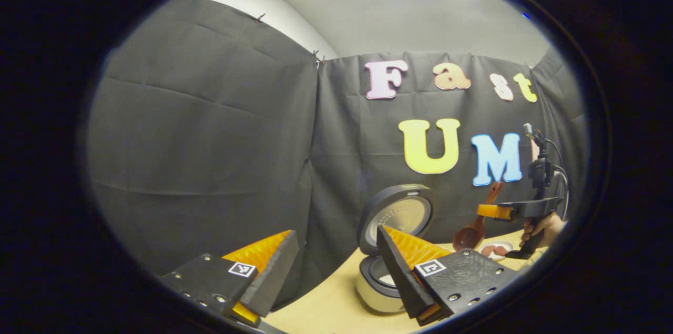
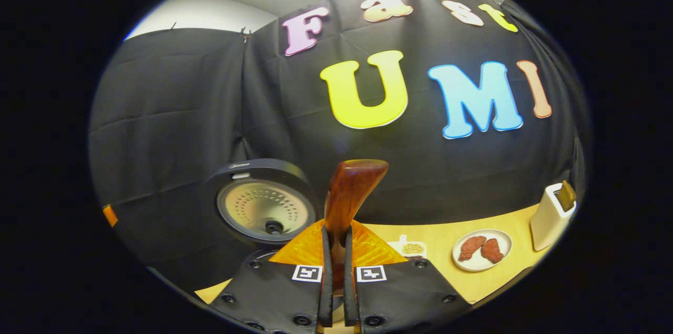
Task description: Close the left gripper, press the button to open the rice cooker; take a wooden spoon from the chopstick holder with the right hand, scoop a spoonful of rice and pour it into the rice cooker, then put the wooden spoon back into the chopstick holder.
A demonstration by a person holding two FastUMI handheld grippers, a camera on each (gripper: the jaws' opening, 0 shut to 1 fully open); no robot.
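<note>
The left gripper (image 1: 336, 265) is held above the near edge of the wooden table (image 1: 326, 307), and its two fingers stand wide apart with nothing between them. Behind its right finger I see the rice cooker (image 1: 376, 289), white in the body, with the lid (image 1: 397, 215) standing upright and open, so the pale inner plate of the lid faces toward us.

Farther to the right in the left gripper view, a hand (image 1: 547, 229) holds the right gripper (image 1: 486, 211) high over the table. This gripper clamps the handle of the wooden spoon (image 1: 470, 231), and the bowl of the spoon hangs down and to the left, above a small white plate (image 1: 497, 250) with reddish pieces of food on it. I cannot tell whether there is rice in the bowl of the spoon.

In the right gripper view, the fingers of the right gripper (image 2: 336, 265) are almost together and both press on the spoon handle, whose brown end rises up between them. The open lid is to the left of the handle. To the right, on the table, a small dish (image 2: 413, 248) with yellowish grains lies, then the plate with reddish food, and near the far right edge the white chopstick holder (image 2: 549, 215) stands upright with something dark and brownish sticking out of its top
</note>
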